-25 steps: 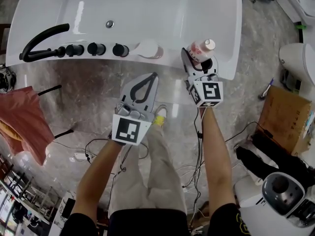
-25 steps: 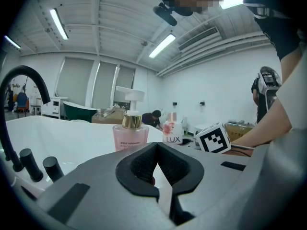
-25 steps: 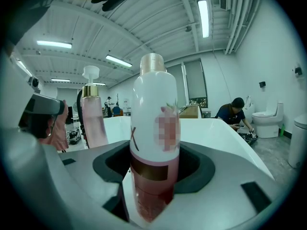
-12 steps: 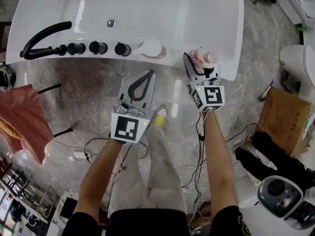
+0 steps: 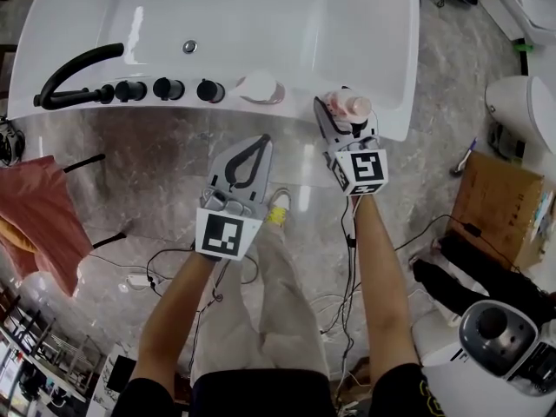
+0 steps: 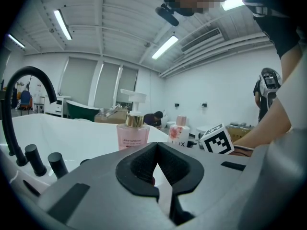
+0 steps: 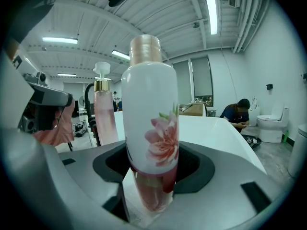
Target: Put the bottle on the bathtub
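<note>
Looking down at a grey marble floor (image 5: 148, 159) with a white bathtub (image 5: 395, 50) stretching across the far side. Clamping the right gripper (image 5: 340, 118) on the flowered bottle (image 5: 352, 106), jaws squeezing its lower body and holding it upright. Hanging it over the tub's near rim, close to the right corner; not seeing whether the base is touching. Hovering the left gripper (image 5: 259, 143) over the floor, just short of that rim, jaws pinched together on nothing. Also sitting along the near rim: a pink pump bottle (image 5: 261, 88) around the middle, black knobs (image 5: 165, 89) and a curved black faucet (image 5: 74, 68) toward the left corner.
</note>
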`<state>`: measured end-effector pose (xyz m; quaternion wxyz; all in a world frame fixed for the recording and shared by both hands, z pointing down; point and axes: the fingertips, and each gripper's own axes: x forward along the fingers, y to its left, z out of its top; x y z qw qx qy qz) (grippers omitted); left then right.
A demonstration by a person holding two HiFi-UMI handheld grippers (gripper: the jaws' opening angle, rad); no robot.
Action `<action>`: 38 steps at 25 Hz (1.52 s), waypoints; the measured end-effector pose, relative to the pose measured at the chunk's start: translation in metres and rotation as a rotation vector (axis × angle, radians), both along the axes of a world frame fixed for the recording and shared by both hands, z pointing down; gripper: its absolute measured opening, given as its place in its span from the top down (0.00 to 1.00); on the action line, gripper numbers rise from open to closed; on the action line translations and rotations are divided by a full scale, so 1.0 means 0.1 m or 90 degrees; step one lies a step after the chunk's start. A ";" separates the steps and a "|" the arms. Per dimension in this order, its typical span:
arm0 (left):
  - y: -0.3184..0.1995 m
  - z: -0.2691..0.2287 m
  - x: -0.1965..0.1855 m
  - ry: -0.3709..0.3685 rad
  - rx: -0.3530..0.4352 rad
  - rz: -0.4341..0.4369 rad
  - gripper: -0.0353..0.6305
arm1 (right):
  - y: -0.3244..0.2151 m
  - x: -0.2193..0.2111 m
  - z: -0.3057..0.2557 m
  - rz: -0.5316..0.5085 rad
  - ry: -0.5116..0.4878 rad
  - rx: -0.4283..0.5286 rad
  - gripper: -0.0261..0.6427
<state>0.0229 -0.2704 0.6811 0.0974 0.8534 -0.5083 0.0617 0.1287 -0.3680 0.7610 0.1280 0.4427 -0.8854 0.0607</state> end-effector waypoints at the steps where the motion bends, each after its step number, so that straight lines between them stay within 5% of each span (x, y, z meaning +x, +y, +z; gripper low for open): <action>1: 0.01 0.00 0.00 0.000 -0.002 0.000 0.93 | 0.00 0.00 0.00 0.002 0.000 0.000 0.60; 11: 0.09 0.01 -0.07 -0.003 -0.014 0.006 0.93 | -0.01 0.00 0.01 0.035 -0.005 -0.011 0.58; 18: 0.09 0.00 -0.08 -0.002 -0.011 0.004 0.93 | 0.06 -0.01 0.05 0.033 -0.008 -0.013 0.32; 38: 0.23 -0.52 -0.09 0.002 0.007 0.032 0.93 | 0.44 0.20 -0.71 0.076 -0.016 0.016 0.36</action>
